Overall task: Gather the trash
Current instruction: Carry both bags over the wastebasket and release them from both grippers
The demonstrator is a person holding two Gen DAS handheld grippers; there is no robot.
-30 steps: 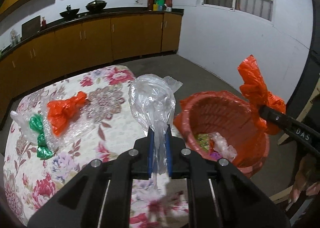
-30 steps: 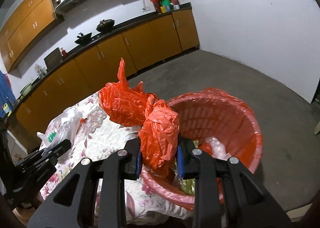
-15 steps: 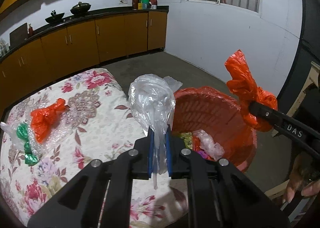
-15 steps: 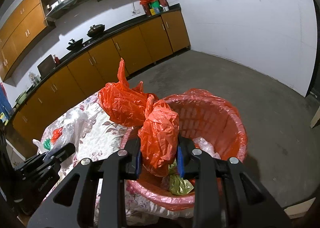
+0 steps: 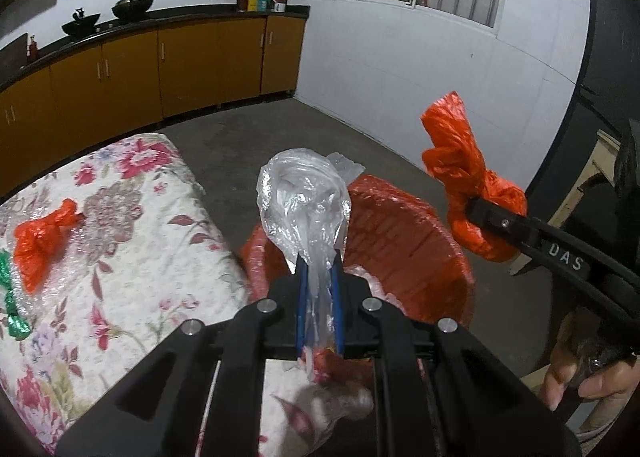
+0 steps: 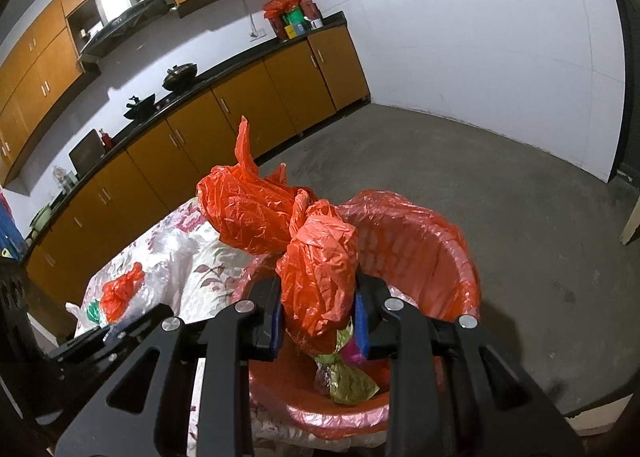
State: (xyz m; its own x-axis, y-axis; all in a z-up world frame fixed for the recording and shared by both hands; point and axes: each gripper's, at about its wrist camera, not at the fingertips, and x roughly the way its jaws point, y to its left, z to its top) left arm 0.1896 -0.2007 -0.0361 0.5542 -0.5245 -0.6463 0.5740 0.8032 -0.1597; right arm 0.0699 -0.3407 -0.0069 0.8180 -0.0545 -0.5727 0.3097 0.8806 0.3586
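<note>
Trash: a clear plastic bag (image 5: 304, 205), light and slippery, is pinched by the left claw (image 5: 318, 305); a crumpled orange bag (image 6: 316, 277), soft, is clamped at its knot by the right claw (image 6: 318, 321), twelve o'clock above the bin (image 6: 440, 249).

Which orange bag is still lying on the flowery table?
The small orange bag beside the green scrap on the table. The other orange bag is held in the right gripper.

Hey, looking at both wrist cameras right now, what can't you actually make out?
- Bin contents: left wrist view, hidden behind the left gripper and its clear bag.
- Bin floor: right wrist view, mostly covered by the right gripper and its orange bag.
- Green scrap: cut off at the left wrist view's edge.
</note>
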